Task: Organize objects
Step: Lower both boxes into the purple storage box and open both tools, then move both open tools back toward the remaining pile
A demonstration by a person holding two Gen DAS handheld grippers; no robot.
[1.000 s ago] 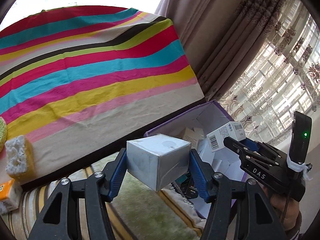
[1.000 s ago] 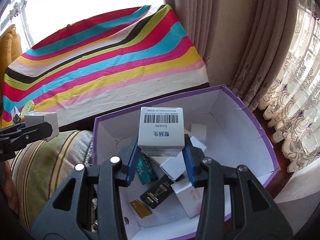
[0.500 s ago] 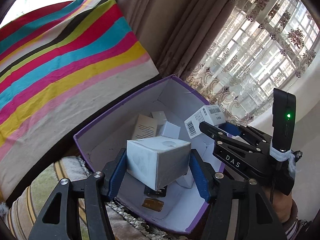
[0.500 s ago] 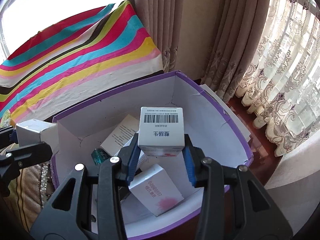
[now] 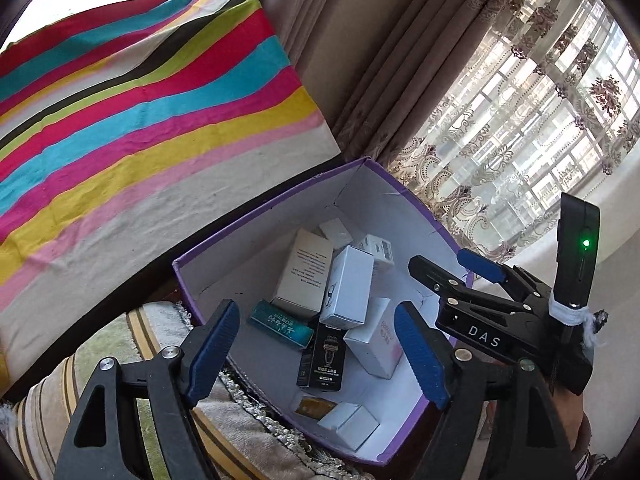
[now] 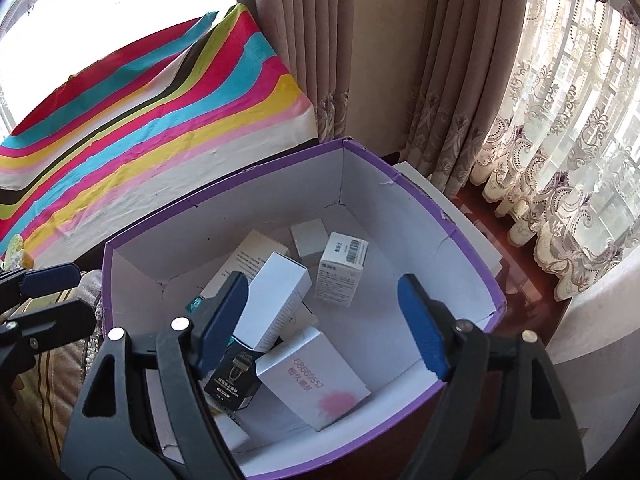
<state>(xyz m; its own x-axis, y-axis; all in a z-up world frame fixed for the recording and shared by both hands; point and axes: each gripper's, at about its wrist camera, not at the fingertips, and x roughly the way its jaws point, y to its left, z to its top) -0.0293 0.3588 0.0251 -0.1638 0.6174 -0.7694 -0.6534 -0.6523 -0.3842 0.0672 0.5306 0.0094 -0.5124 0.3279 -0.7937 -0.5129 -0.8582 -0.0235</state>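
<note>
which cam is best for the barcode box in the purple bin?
Right wrist: the barcode box lies unobstructed, barcode and printed side facing the camera, inside the purple bin. The left wrist view shows only part of it, small, behind a taller white box.

One purple box (image 6: 472, 248) stands open. Inside it lie about seven white cartons (image 6: 340, 268), one black carton (image 6: 234, 380), one teal pack (image 5: 280, 322) and one small gold item (image 5: 314, 406). Two tongs (image 6: 324, 320) hang above it.
</note>
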